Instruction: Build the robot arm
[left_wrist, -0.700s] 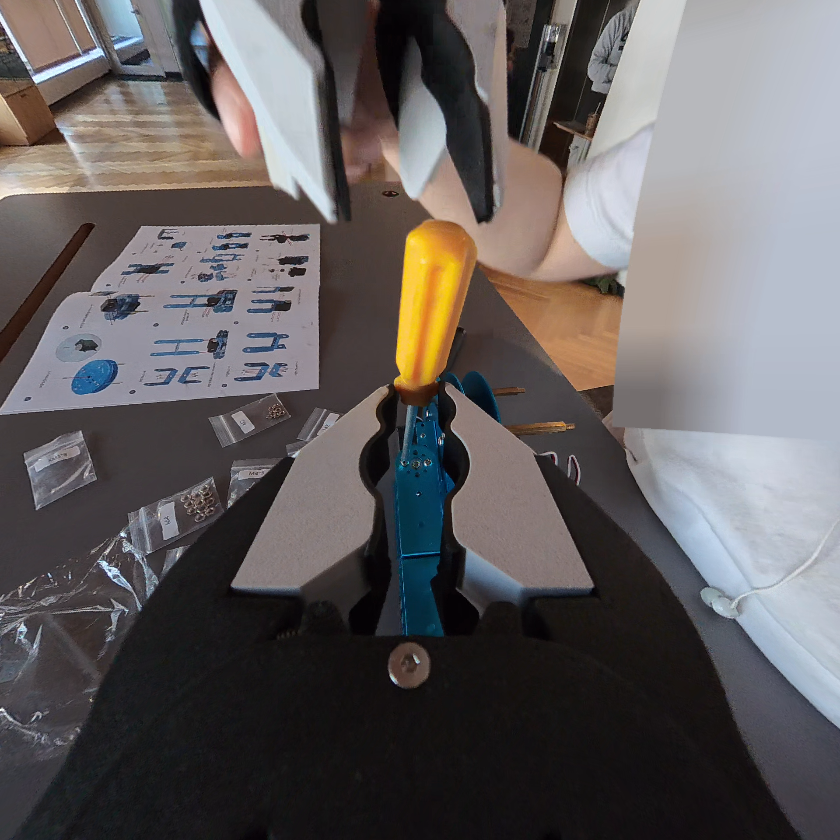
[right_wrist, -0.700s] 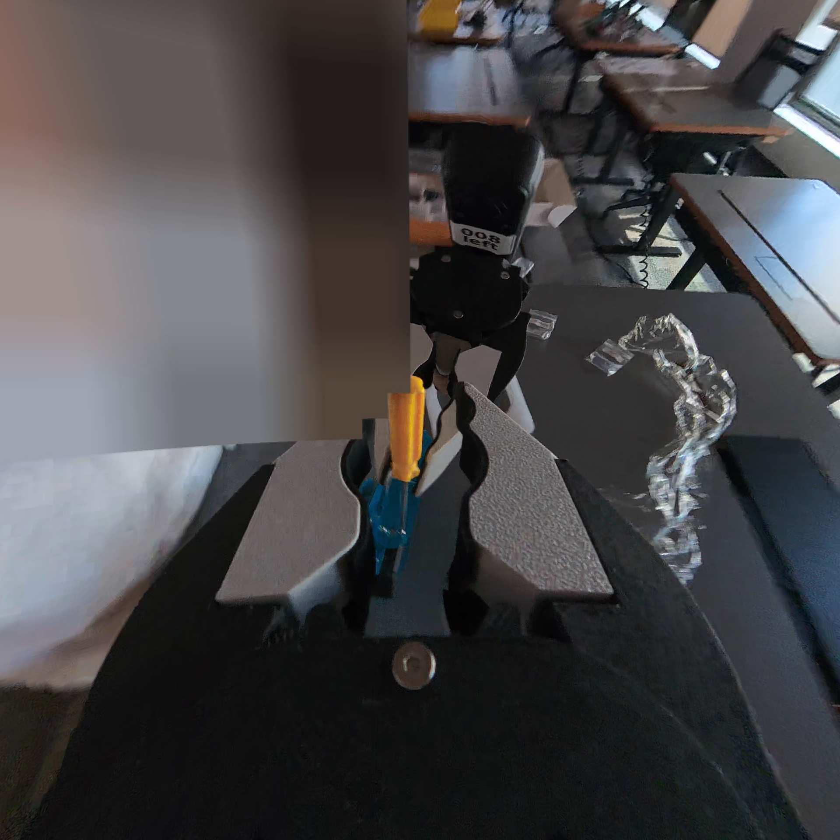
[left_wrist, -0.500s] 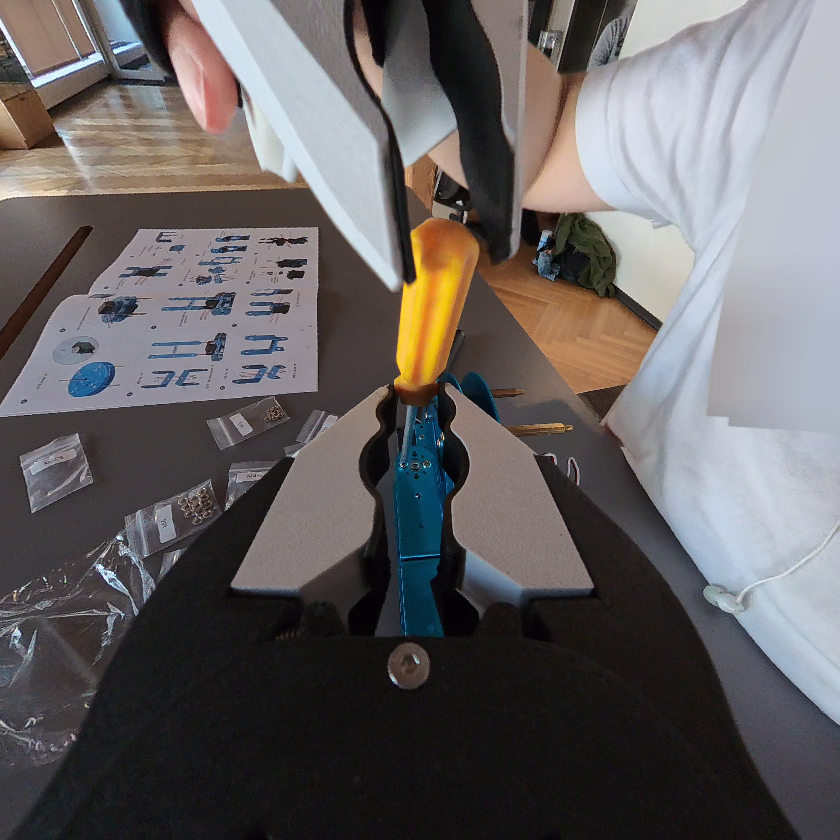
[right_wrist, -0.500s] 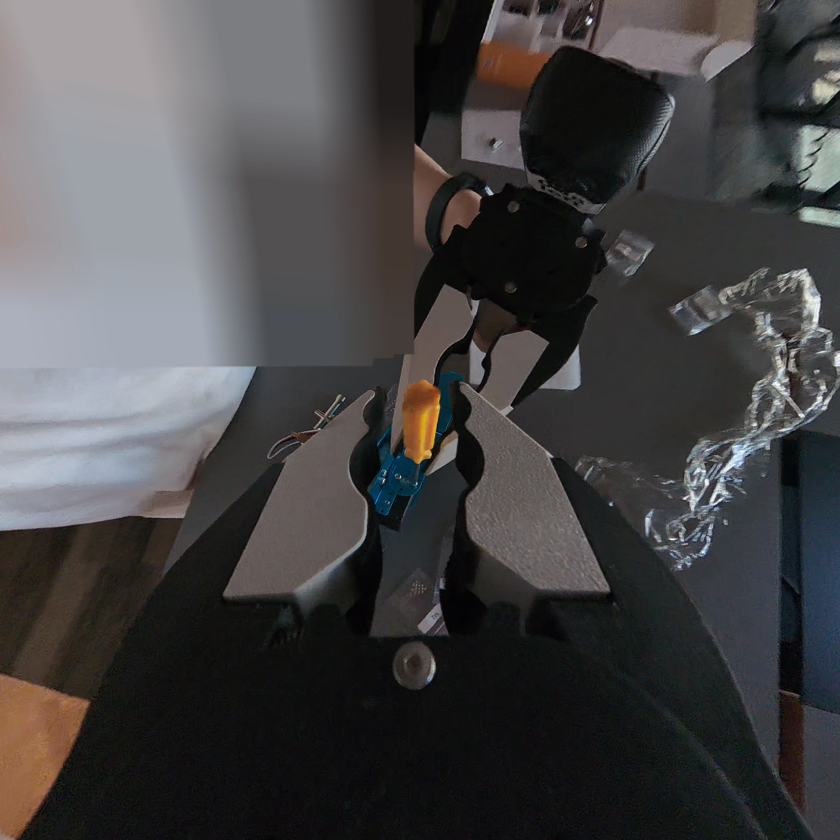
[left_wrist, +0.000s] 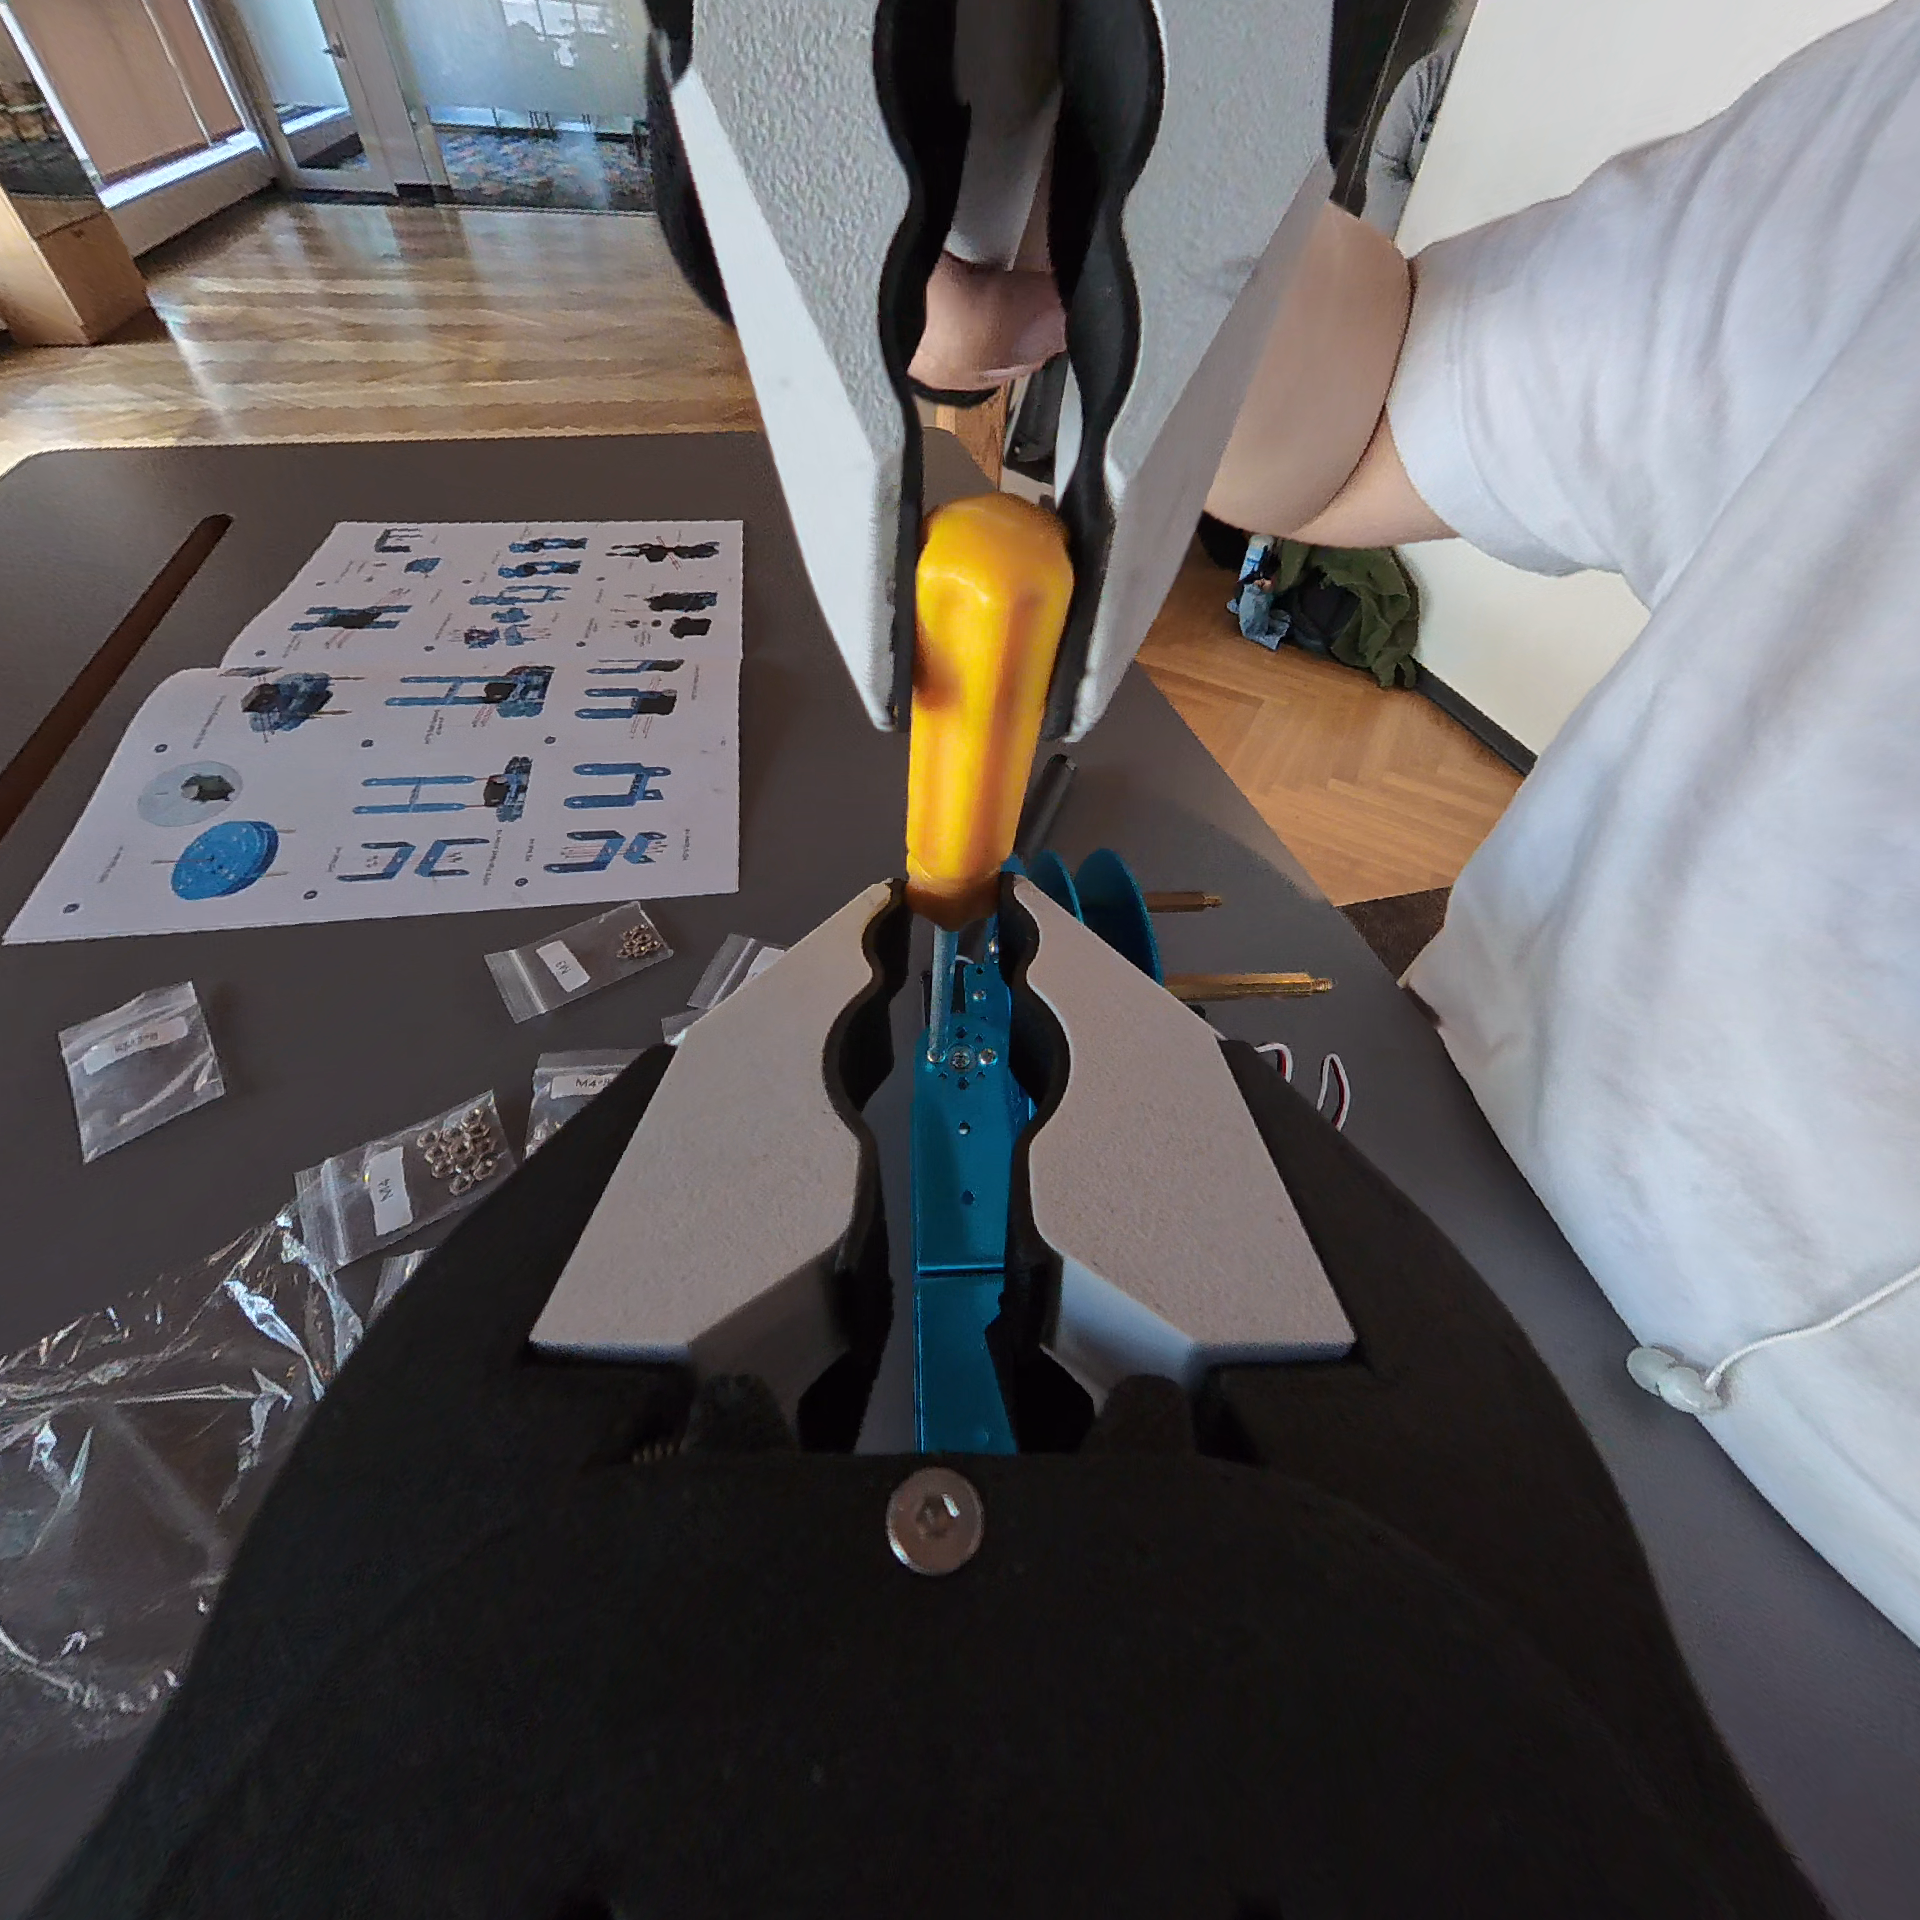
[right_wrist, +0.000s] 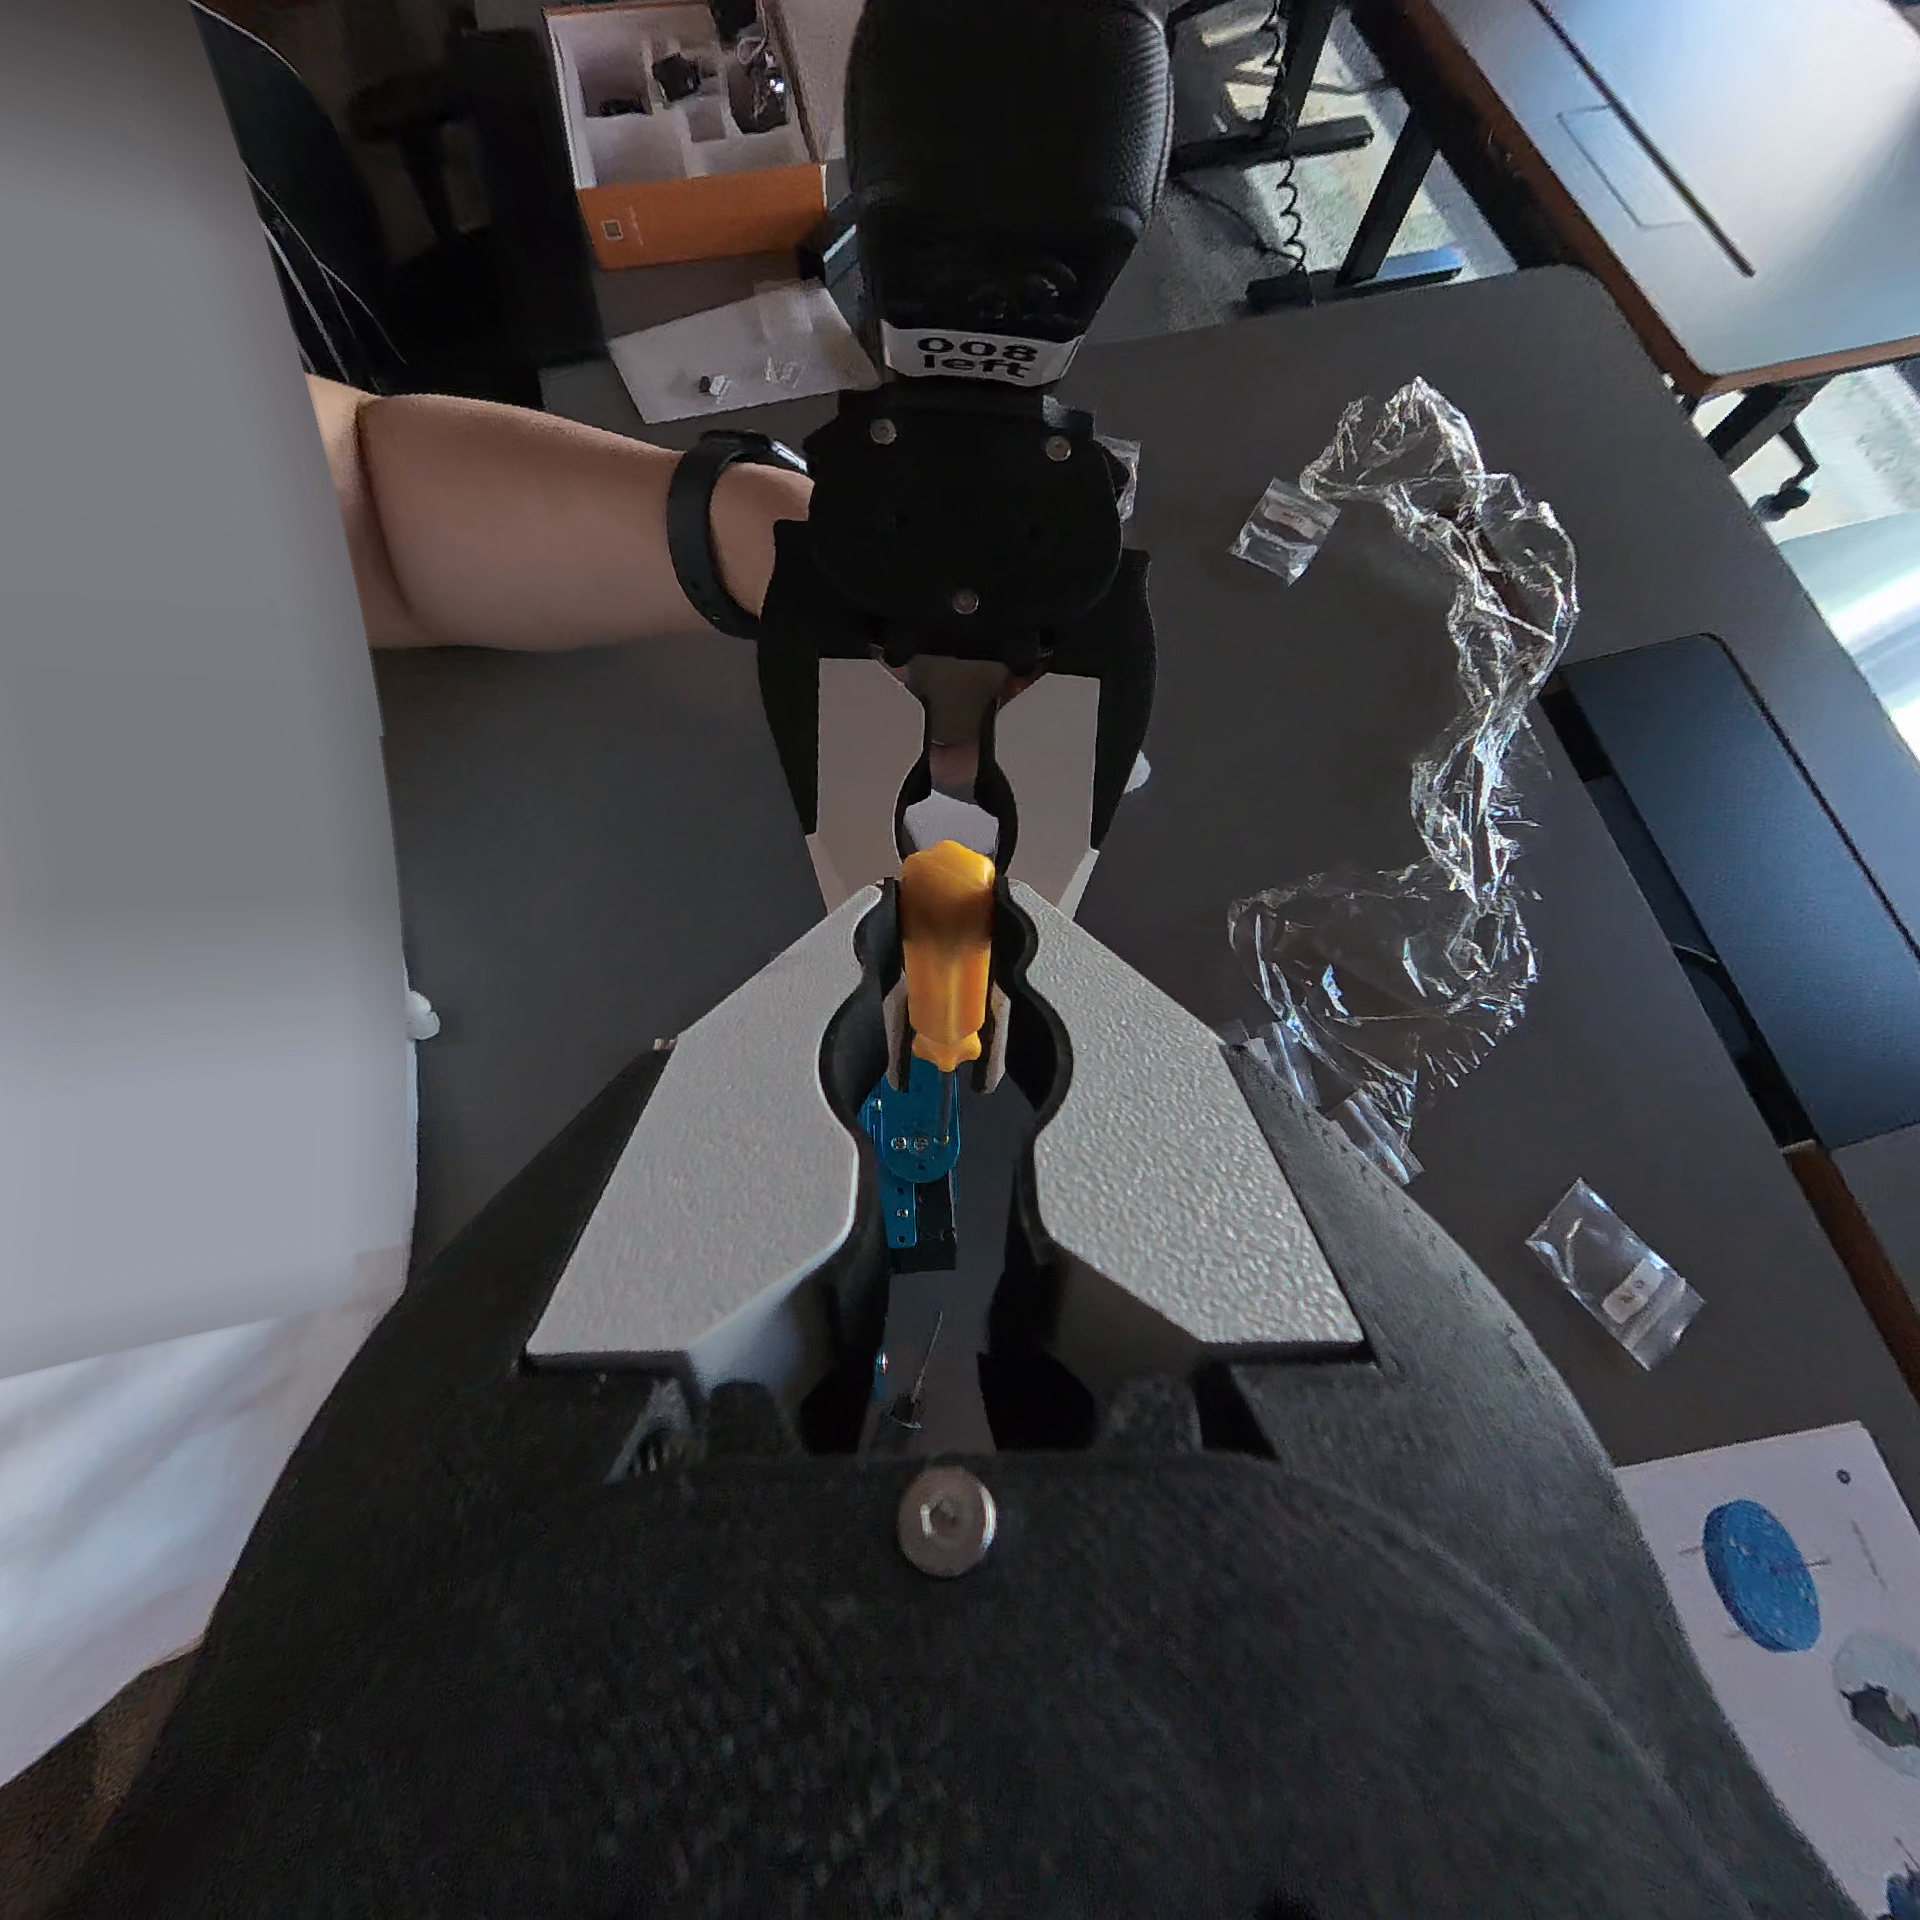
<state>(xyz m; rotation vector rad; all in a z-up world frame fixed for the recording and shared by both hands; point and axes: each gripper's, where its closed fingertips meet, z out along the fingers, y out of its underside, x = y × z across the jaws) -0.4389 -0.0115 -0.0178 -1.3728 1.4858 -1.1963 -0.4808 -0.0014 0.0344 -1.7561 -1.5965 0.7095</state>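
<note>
My left gripper (left_wrist: 951, 906) is shut on a blue metal bracket (left_wrist: 961, 1143) and holds it edge-up between its fingers. A screwdriver with a yellow handle (left_wrist: 982, 707) stands upright on the bracket, its thin shaft on a screw in the bracket's face. My right gripper (left_wrist: 982, 722) comes down from above and is shut on the handle's upper part. In the right wrist view the right gripper (right_wrist: 948, 896) grips the handle (right_wrist: 948, 966) near its top. The bracket (right_wrist: 909, 1153) shows below it, and the left gripper (right_wrist: 943, 1049) faces the camera.
A printed instruction sheet (left_wrist: 416, 727) lies at far left on the dark table (left_wrist: 312, 1039). Small bags of nuts (left_wrist: 416, 1164) and crumpled clear plastic (left_wrist: 125, 1455) lie at left. Blue wheels (left_wrist: 1117, 904) and brass standoffs (left_wrist: 1247, 982) lie behind the bracket. The person's white shirt (left_wrist: 1662, 831) is at the right. Tip to tip, the grippers are about 6 centimeters apart.
The right gripper came down over the screwdriver and its fingers closed on the yellow handle. The left gripper, the bracket and the screwdriver stayed in place.
</note>
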